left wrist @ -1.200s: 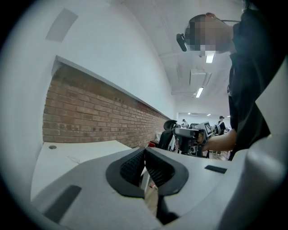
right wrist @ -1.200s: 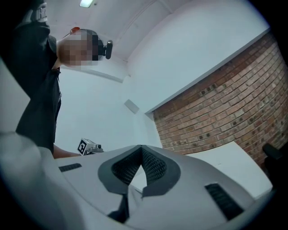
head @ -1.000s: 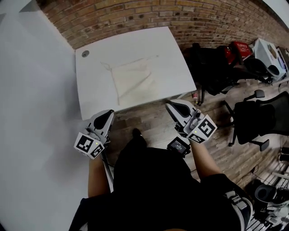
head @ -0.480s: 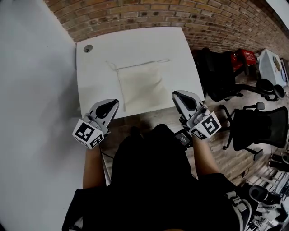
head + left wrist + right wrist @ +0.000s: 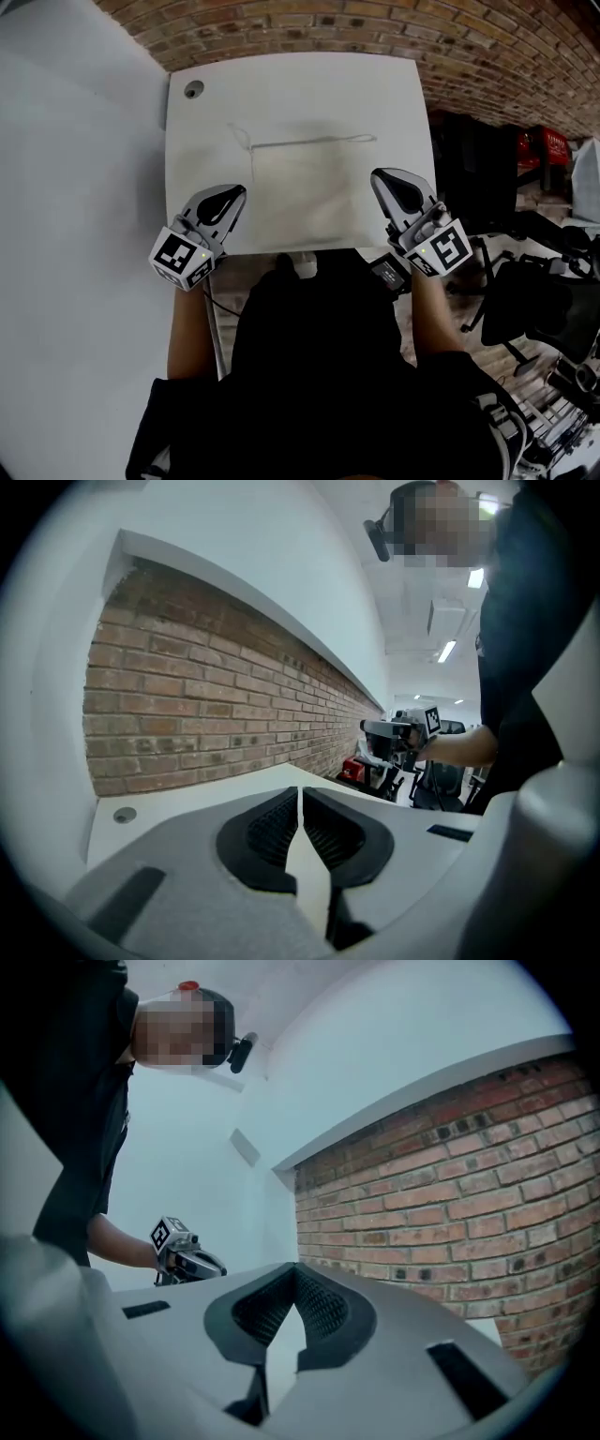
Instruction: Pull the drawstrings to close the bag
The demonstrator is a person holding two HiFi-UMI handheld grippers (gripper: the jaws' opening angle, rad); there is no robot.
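A pale cloth drawstring bag (image 5: 305, 187) lies flat on the white table (image 5: 375, 84), its mouth toward the brick wall. Its drawstring (image 5: 309, 141) runs along the far edge, with a knot at the left end and a loop at the right. My left gripper (image 5: 228, 194) hovers over the table's near left edge, shut with nothing between its jaws (image 5: 300, 794). My right gripper (image 5: 391, 180) hovers just right of the bag's near corner, also shut and empty (image 5: 296, 1274). Neither touches the bag.
A round cable hole (image 5: 193, 90) sits in the table's far left corner. A brick wall (image 5: 375, 28) runs behind the table. Black office chairs (image 5: 534, 300) and a red bag (image 5: 551, 145) stand to the right. A white wall (image 5: 75, 187) is on the left.
The person has stepped up to the table. Both grippers have moved forward from over the floor to above the table's near edge, either side of the bag. Both stayed shut.
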